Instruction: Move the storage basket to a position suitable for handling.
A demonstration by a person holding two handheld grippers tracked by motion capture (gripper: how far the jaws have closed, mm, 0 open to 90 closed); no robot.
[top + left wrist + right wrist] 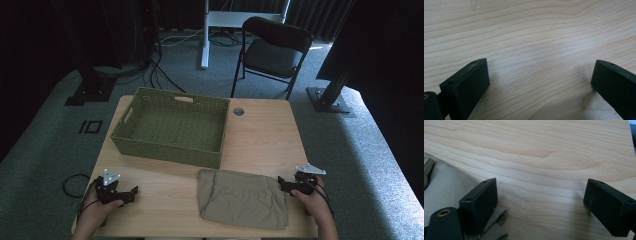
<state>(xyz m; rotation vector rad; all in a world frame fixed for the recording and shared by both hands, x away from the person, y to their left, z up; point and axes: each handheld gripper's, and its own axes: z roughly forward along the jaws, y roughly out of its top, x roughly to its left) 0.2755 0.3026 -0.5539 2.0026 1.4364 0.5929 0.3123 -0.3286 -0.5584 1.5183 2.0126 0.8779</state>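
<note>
A folded khaki cloth (242, 198) lies on the wooden table (260, 135) near its front edge, right of centre. My right gripper (286, 185) rests at the cloth's right edge, jaws wide open over bare wood. In the right gripper view (541, 195) one jaw sits just above the cloth's (444, 185) edge. My left gripper (129, 194) rests on the table at the front left, well clear of the cloth, open with nothing between its jaws (539, 77). A green woven basket (172, 126) stands behind, with nothing inside.
A round cable hole (238, 111) sits in the table right of the basket. Beyond the table stand a black folding chair (272, 52) and a white desk leg (205, 35). Black stand bases (330, 100) flank the table on grey carpet.
</note>
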